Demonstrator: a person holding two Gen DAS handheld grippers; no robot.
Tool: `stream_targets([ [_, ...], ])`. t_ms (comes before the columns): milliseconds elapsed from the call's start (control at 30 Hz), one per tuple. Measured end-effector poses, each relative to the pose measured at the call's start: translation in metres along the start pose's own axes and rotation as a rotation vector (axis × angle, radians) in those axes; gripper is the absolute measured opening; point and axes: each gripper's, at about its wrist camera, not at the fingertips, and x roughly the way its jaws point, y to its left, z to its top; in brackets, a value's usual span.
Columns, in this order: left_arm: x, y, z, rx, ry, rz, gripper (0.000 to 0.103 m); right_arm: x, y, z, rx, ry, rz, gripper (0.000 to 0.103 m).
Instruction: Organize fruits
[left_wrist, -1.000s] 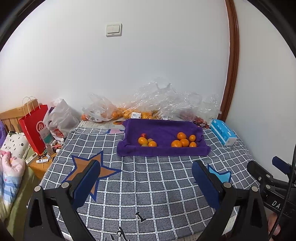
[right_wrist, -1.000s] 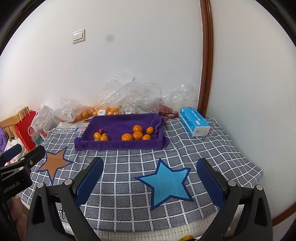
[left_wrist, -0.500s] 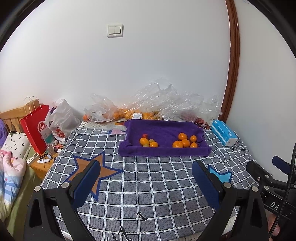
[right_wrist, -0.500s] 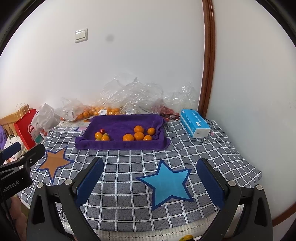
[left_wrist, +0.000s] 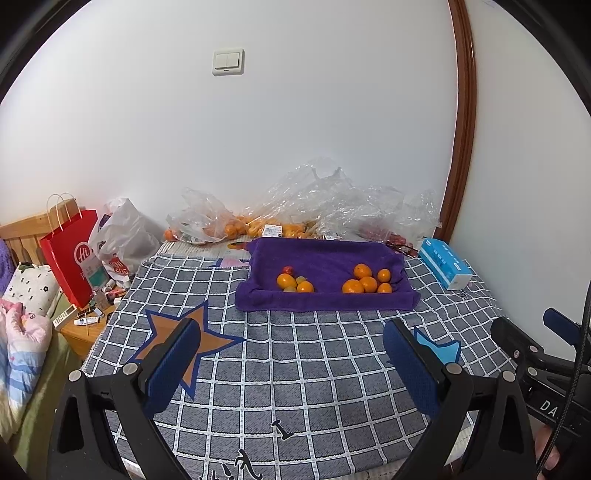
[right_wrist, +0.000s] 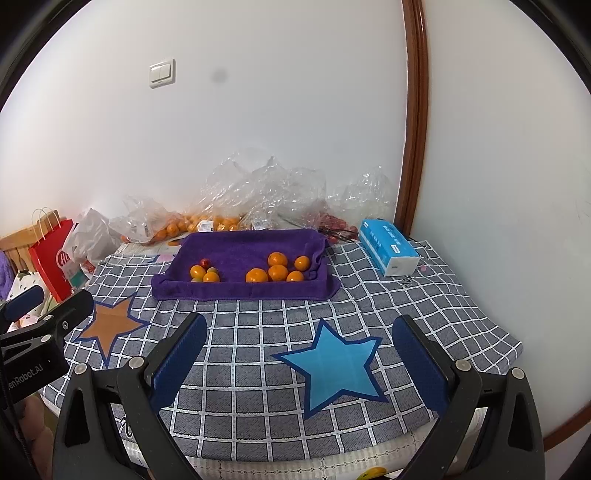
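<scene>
A white-walled room holds a table covered with a grey checked cloth (left_wrist: 295, 369) printed with an orange star (left_wrist: 184, 332) and a blue star (right_wrist: 332, 365). Toward the back of the table sits a tray draped in a purple towel (left_wrist: 325, 258). Inside it are two groups of fruit: on the right, five oranges (left_wrist: 365, 282) clustered together; on the left, two oranges with a small red fruit and a couple of greenish ones (left_wrist: 293, 282), the two groups apart from each other. Behind the tray, against the wall, lie crumpled clear plastic bags (left_wrist: 314, 206), some with more oranges inside. A blue tissue box (left_wrist: 445, 267) rests to the right of the tray. Off the table's left edge stand a red paper bag (left_wrist: 70, 251) and a grey plastic bag (left_wrist: 125, 240).

The left gripper (left_wrist: 291, 365) hangs above the near part of the cloth, its blue-padded fingers spread wide and empty. The right gripper (right_wrist: 299, 363) hangs beside it over the blue star, fingers likewise spread wide, nothing between them. Both are well apart from the tray.
</scene>
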Motion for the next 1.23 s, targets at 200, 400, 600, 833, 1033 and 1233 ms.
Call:
stream_targets([
  [200,-0.0001,-0.0003,0.0000,-0.001,0.002,-0.001,0.100,-0.0003,-0.0008,-0.0001,0.003,0.001,-0.002,0.099],
  [400,-0.0003,0.0000,0.0000,-0.002,0.001,-0.003,0.100,0.0000,-0.0016,0.0005,0.006,0.004,0.004,0.099],
  [600,-0.0010,0.0010,-0.0002,-0.003,0.001,-0.004,0.100,-0.0021,-0.0002,0.0007,0.006,-0.001,0.006,0.099],
  [833,-0.0015,0.0012,-0.0006,-0.005,0.002,-0.005,0.100,-0.0027,-0.0003,0.0006,0.003,-0.001,0.002,0.099],
  [1033,-0.0032,0.0028,-0.0006,-0.007,-0.002,-0.007,0.100,-0.0037,-0.0005,0.0006,0.005,-0.003,0.001,0.099],
  [1233,-0.0039,0.0024,-0.0004,-0.004,-0.003,0.001,0.100,-0.0030,0.0000,0.0004,0.005,-0.001,-0.001,0.099],
])
